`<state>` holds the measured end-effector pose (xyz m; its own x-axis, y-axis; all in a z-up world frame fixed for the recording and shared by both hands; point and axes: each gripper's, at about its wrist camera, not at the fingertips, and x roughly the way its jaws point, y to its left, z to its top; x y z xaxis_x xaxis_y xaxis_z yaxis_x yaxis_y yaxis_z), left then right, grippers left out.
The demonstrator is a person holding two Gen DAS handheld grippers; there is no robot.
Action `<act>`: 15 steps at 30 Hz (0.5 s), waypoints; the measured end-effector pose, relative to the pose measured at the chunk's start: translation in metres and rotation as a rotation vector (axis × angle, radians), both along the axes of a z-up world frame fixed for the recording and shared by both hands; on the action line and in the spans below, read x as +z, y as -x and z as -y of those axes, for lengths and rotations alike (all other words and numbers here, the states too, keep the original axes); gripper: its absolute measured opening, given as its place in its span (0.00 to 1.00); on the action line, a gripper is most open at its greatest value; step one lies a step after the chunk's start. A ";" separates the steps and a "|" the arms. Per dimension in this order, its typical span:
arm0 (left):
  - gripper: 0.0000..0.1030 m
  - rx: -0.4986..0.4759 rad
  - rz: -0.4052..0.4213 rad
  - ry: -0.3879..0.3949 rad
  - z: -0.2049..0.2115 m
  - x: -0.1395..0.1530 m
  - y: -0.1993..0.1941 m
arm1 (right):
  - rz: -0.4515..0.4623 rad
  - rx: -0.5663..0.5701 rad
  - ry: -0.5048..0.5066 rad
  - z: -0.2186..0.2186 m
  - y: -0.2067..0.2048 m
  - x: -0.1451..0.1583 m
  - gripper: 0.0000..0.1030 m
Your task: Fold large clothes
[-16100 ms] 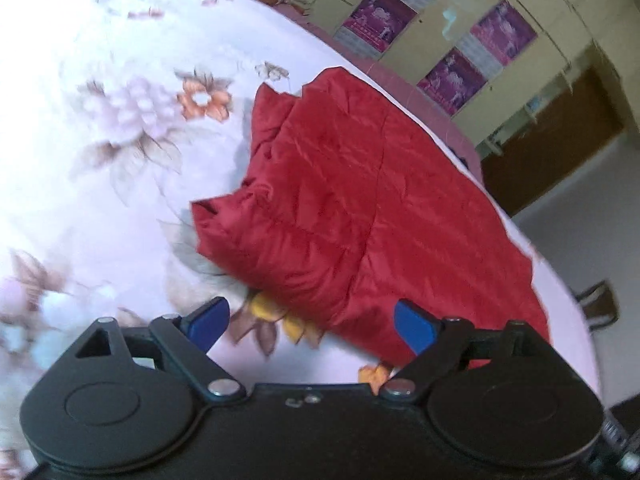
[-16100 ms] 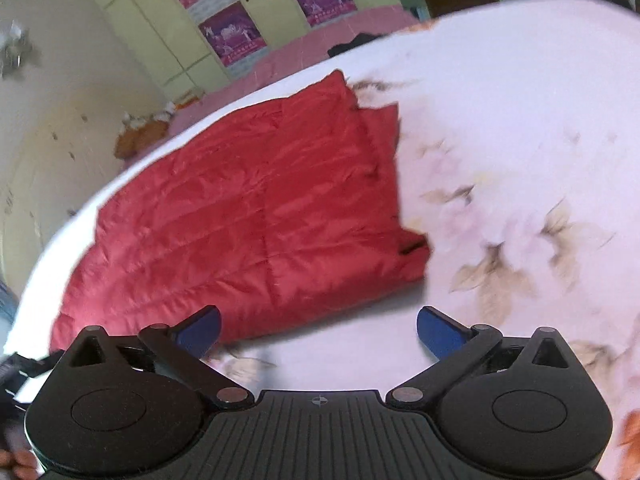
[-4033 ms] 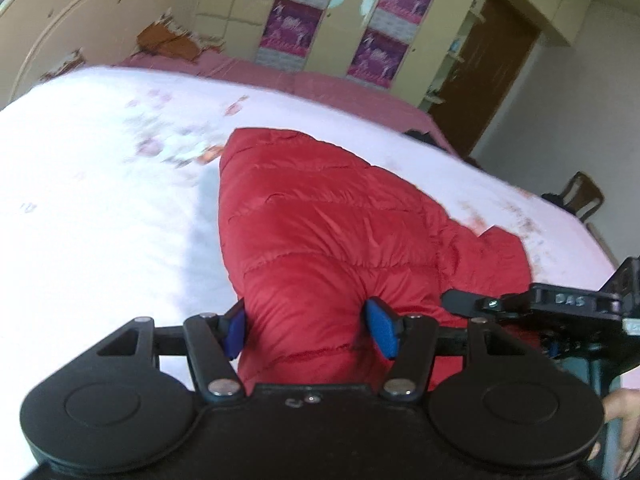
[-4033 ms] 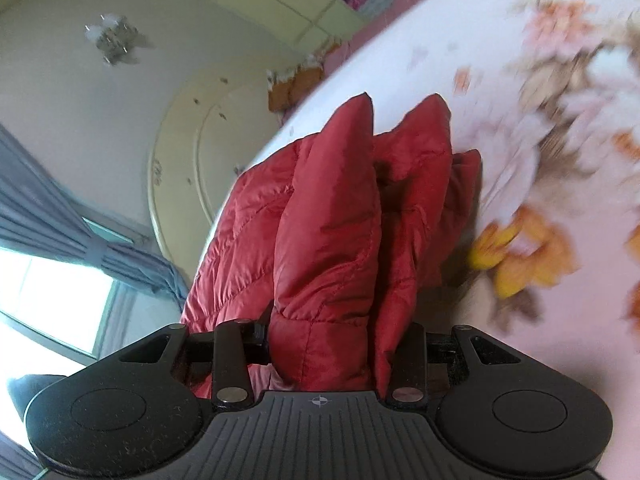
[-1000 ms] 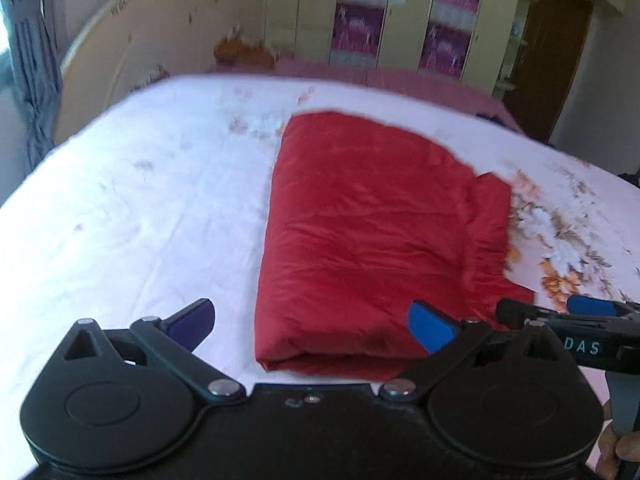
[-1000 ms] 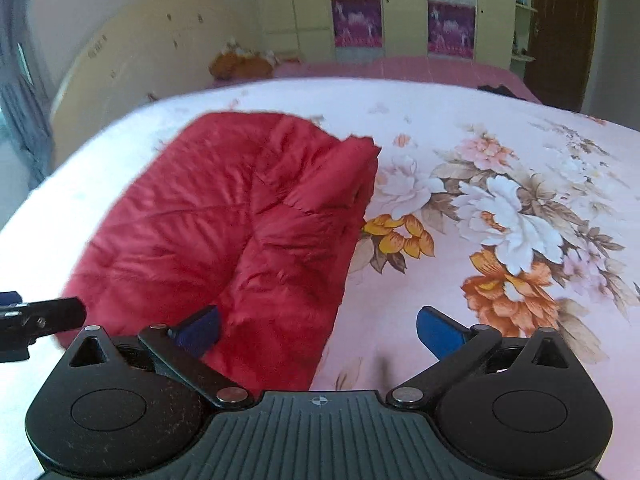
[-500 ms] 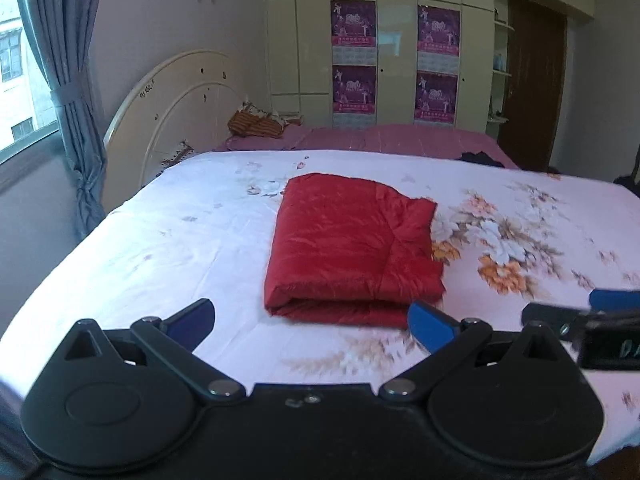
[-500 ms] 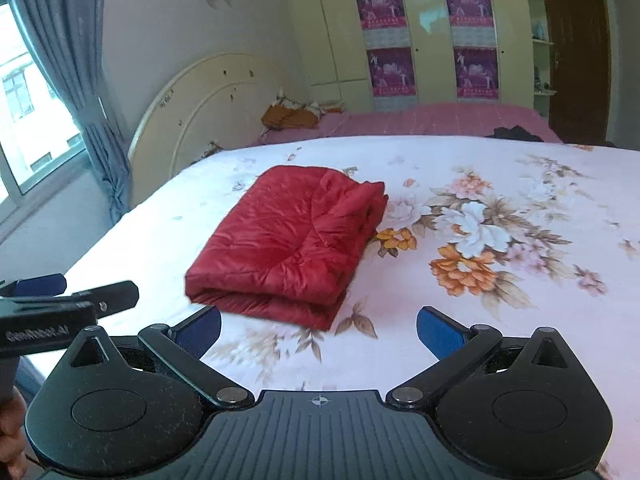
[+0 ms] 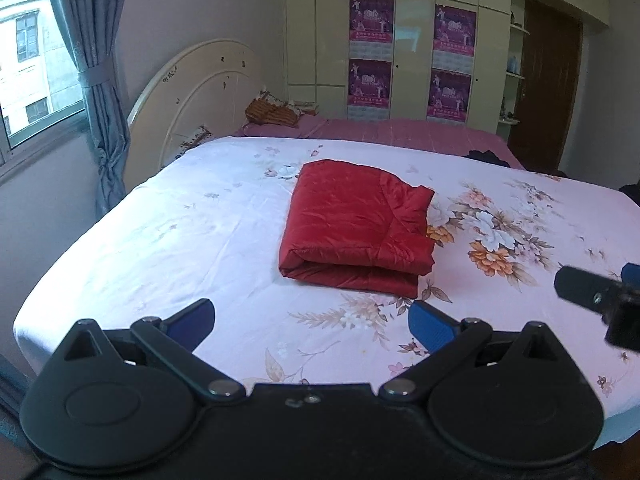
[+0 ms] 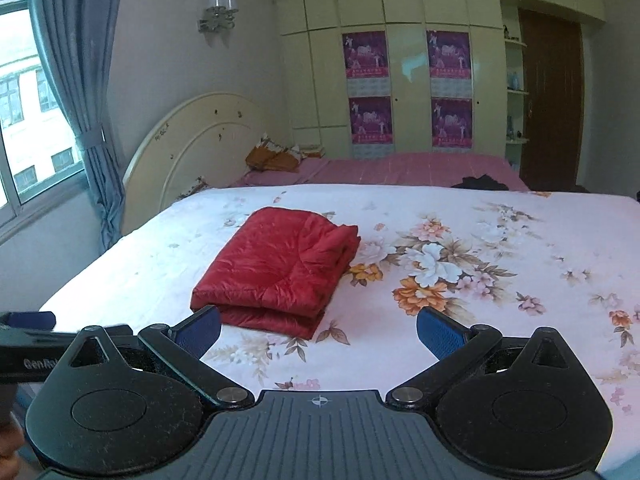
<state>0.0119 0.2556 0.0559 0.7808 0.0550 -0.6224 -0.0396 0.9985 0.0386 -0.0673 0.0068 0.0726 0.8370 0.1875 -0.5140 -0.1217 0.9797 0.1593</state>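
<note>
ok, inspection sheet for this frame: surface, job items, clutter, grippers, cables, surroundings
Surface: floral bedsheet on the bed, lightly creased.
Job's things: red padded garment folded into a compact stack, lying on the sheet, not held.
Clutter: dark item at the far edge of the bed; brown bundle by the headboard.
Grippers: left gripper open, empty; right gripper open, empty; both short of the garment.
Cables: nothing seen.
Surroundings: wardrobe with posters, curtain, wooden door.

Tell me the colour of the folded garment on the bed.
Red, a plain shiny quilted fabric; the folded garment shows best in the left wrist view.
</note>
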 end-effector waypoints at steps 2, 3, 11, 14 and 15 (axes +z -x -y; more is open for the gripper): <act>1.00 0.004 -0.002 0.000 0.000 0.000 0.002 | -0.005 0.005 0.003 0.000 0.001 -0.002 1.00; 1.00 0.008 0.000 0.001 -0.001 0.001 0.003 | -0.004 0.005 0.003 -0.001 0.002 -0.002 1.00; 1.00 0.027 0.013 0.009 -0.002 0.007 0.008 | 0.001 0.013 0.018 0.001 0.001 -0.005 1.00; 1.00 0.029 0.013 0.003 -0.002 0.007 0.007 | 0.004 0.015 0.006 0.003 -0.001 -0.004 1.00; 1.00 0.029 0.012 -0.001 -0.002 0.007 0.007 | 0.004 0.015 0.007 0.003 -0.001 -0.004 1.00</act>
<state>0.0051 0.2578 0.0631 0.7863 0.0778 -0.6130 -0.0685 0.9969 0.0385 -0.0659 0.0036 0.0686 0.8365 0.1963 -0.5116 -0.1367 0.9789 0.1521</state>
